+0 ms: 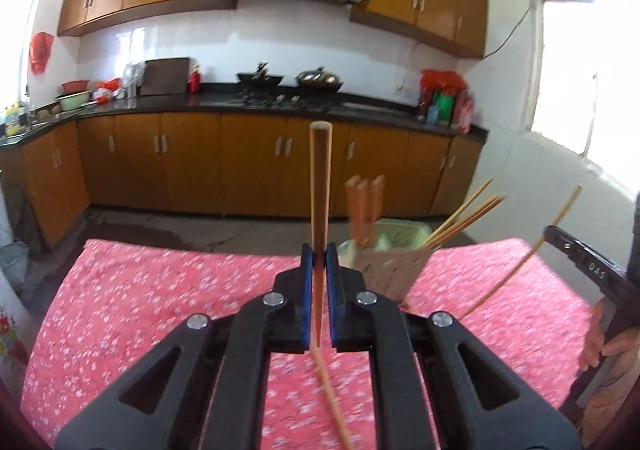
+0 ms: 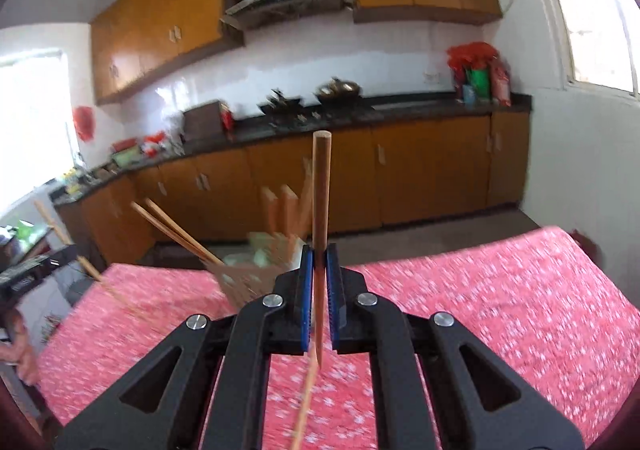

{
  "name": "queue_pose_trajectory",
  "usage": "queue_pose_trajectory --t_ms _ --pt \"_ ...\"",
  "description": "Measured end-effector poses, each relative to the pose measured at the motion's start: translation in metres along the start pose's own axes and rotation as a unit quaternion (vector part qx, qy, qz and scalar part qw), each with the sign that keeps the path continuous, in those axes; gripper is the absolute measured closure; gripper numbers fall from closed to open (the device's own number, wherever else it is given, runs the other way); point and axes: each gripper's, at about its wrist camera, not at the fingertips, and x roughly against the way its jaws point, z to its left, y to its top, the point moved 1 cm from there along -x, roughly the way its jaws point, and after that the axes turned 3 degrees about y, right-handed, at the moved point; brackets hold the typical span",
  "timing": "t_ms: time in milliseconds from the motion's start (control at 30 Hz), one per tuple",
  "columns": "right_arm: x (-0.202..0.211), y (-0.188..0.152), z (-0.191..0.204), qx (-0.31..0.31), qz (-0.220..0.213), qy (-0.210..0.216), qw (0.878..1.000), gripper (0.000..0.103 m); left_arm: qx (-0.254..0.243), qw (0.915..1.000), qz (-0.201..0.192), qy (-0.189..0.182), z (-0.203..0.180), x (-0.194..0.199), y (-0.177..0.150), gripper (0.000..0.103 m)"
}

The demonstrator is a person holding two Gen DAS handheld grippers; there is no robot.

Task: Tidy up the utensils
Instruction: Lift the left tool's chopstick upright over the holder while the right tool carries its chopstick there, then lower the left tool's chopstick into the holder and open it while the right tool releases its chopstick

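Observation:
In the left wrist view my left gripper is shut on a wooden chopstick that stands upright between the blue pads, its thin end trailing below. Just right of it is a perforated utensil holder on the pink floral tablecloth, holding several chopsticks and wooden handles. In the right wrist view my right gripper is shut on another upright chopstick, with the holder just to its left. Both grippers hang above the table.
A kitchen counter with a stove, woks and bottles runs along the far wall above brown cabinets. The other gripper with its chopstick and a person's hand show at the right edge. Bare floor lies beyond the table.

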Motion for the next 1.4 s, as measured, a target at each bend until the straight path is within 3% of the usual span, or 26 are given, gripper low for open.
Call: queue_pose_trajectory --t_ms 200,333,467,733,967,1200,1267,1400 --pt "0.024 0.041 0.023 0.003 -0.065 0.048 0.997 0.095 -0.002 0.9983 -0.050 -0.029 -0.028 0.009 0.037 0.095" --pt "0.021 0.059 0.037 0.005 -0.118 0.040 0.992 0.095 0.012 0.9956 -0.087 -0.034 -0.043 0.004 0.062 0.095" --pt "-0.002 0.066 0.044 0.012 -0.147 0.020 0.989 0.095 0.019 0.9929 -0.117 -0.013 -0.053 -0.017 0.078 0.095" --pt "-0.064 0.049 0.041 0.010 -0.100 0.005 0.995 0.095 0.034 0.9928 -0.114 -0.014 -0.056 -0.074 0.074 0.095" --pt "-0.075 0.037 0.041 0.010 -0.070 0.013 0.997 0.095 0.035 0.9962 -0.078 -0.018 -0.053 -0.101 0.060 0.093" --pt "-0.058 0.046 0.043 0.013 -0.084 0.017 0.996 0.091 0.041 0.9953 -0.085 -0.021 -0.043 -0.086 0.063 0.084" --pt "-0.046 0.050 0.042 0.014 -0.094 0.015 0.995 0.083 0.042 0.9947 -0.092 -0.020 -0.041 -0.075 0.064 0.081" --pt "-0.022 0.052 0.034 0.015 -0.105 -0.001 0.994 0.080 0.028 0.9953 -0.092 0.009 -0.031 -0.045 0.058 0.072"
